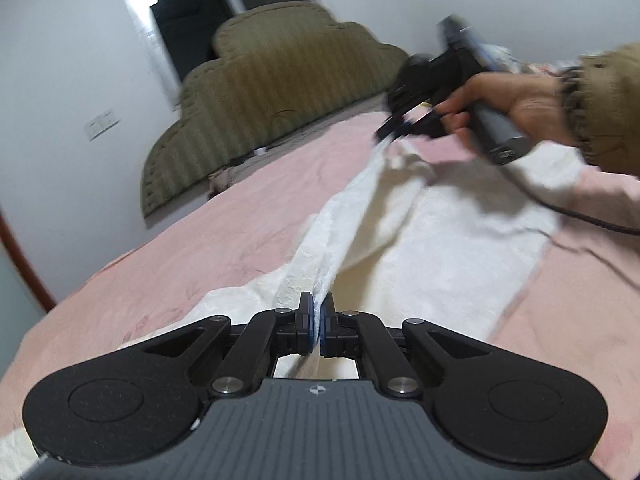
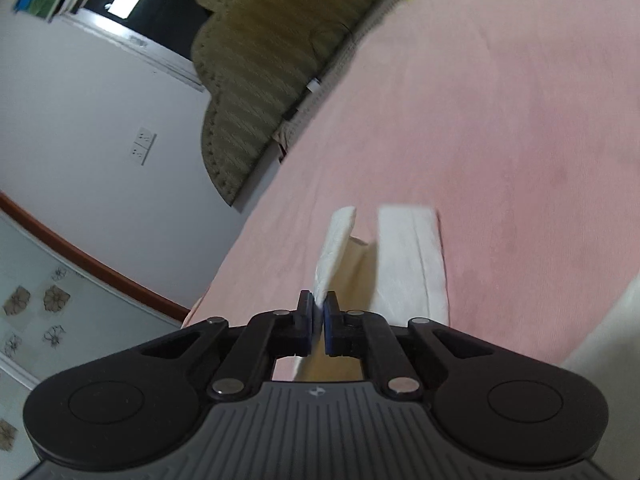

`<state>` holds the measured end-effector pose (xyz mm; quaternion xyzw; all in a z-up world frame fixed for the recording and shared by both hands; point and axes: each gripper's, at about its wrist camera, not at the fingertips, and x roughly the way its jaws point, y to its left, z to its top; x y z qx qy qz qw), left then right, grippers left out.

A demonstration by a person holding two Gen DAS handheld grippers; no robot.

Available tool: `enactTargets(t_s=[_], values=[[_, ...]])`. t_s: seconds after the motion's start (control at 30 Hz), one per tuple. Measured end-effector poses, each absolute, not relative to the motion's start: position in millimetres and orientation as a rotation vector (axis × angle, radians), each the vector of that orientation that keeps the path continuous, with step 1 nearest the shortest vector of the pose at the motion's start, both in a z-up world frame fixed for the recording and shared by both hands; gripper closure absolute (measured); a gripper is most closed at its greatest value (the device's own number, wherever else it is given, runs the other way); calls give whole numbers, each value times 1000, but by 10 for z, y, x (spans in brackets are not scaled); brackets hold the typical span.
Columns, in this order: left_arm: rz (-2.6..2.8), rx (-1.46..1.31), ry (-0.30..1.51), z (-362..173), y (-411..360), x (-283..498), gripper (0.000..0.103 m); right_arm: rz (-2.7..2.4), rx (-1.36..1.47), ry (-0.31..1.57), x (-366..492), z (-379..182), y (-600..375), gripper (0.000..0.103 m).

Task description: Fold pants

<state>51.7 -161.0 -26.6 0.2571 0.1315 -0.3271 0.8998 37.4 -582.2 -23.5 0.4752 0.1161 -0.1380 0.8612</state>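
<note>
Left gripper (image 1: 317, 312): black two-finger tool with blue pads, jaws pinched tight on a raised edge of the white textured fabric pants (image 1: 420, 232).
Right gripper (image 2: 318, 312): matching black tool, clamped on another fold of the same cloth; held by a hand (image 1: 500, 96) in an olive sleeve.
Pants: stretched taut between both tools as a lifted ridge, the rest lying flat.
Bed: pink sheet (image 1: 200, 248) beneath the pants.
Background: olive quilted headboard (image 1: 272, 88) stood against a white wall.
</note>
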Motion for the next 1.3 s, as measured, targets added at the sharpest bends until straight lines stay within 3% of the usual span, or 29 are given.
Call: enactTargets(t_s=[0.13, 0.23, 0.57, 1.3], values=[[-636, 377, 266, -119, -1547, 612, 98, -241, 773, 96, 88, 328, -5747, 97], [-688, 412, 249, -129, -1502, 524, 98, -230, 584, 25, -278, 577, -5561, 98], [-862, 643, 247, -492, -1515, 107, 96, -442, 840, 221, -1442, -321, -5647, 97], [-847, 767, 219, -636, -1569, -26, 96, -443, 967, 270, -2103, -624, -5631, 97]])
